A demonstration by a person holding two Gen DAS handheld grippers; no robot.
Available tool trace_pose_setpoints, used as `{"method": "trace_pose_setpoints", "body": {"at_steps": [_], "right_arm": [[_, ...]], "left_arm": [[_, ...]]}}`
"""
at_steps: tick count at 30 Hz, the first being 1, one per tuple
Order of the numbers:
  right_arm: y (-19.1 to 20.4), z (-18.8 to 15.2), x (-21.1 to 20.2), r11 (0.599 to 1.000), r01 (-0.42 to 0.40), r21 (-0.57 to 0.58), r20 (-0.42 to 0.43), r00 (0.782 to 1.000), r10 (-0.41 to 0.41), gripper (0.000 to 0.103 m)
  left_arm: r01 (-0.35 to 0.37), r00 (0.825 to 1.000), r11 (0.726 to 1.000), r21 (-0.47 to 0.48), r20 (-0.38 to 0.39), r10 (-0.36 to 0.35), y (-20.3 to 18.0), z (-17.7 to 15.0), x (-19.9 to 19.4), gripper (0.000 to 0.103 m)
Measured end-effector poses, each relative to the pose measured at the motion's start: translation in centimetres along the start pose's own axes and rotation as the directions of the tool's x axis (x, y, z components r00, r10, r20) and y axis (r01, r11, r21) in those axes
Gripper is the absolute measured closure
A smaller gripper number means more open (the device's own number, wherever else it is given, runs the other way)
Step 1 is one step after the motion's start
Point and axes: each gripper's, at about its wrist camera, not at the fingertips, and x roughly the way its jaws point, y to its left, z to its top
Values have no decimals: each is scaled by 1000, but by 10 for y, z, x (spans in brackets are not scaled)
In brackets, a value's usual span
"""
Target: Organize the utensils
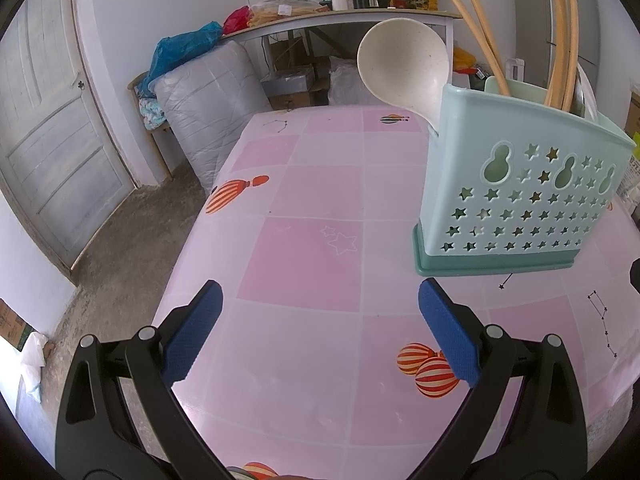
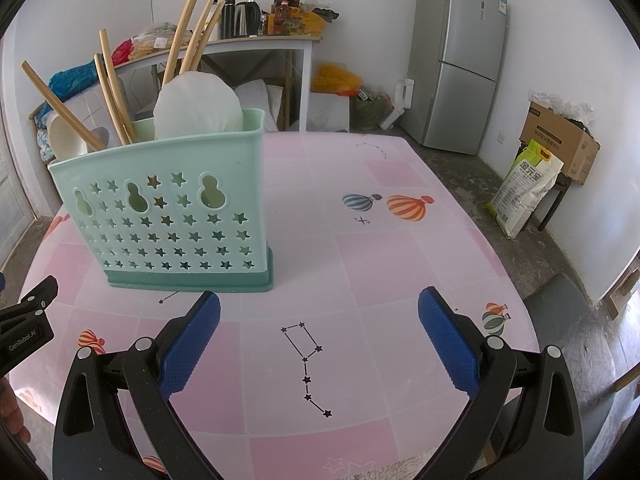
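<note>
Chopsticks, seven; spoons, two; one holder.

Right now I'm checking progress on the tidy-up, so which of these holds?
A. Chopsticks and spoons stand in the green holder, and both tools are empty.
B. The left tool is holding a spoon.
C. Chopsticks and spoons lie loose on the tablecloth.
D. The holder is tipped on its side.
A: the chopsticks and white spoons stand in the upright green holder, while the left tool and right tool are open with nothing between them.
</note>
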Motion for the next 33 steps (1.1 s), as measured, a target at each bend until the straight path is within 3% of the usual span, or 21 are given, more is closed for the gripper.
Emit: {"method": "trace_pose_setpoints", "body": {"at_steps": [33], "right_arm": [[2, 2, -2, 1000, 0, 0, 2, 1000, 0, 7]], "left_arm": [[4, 1000, 1000, -11, -10, -5, -2, 0, 1, 9]]}}
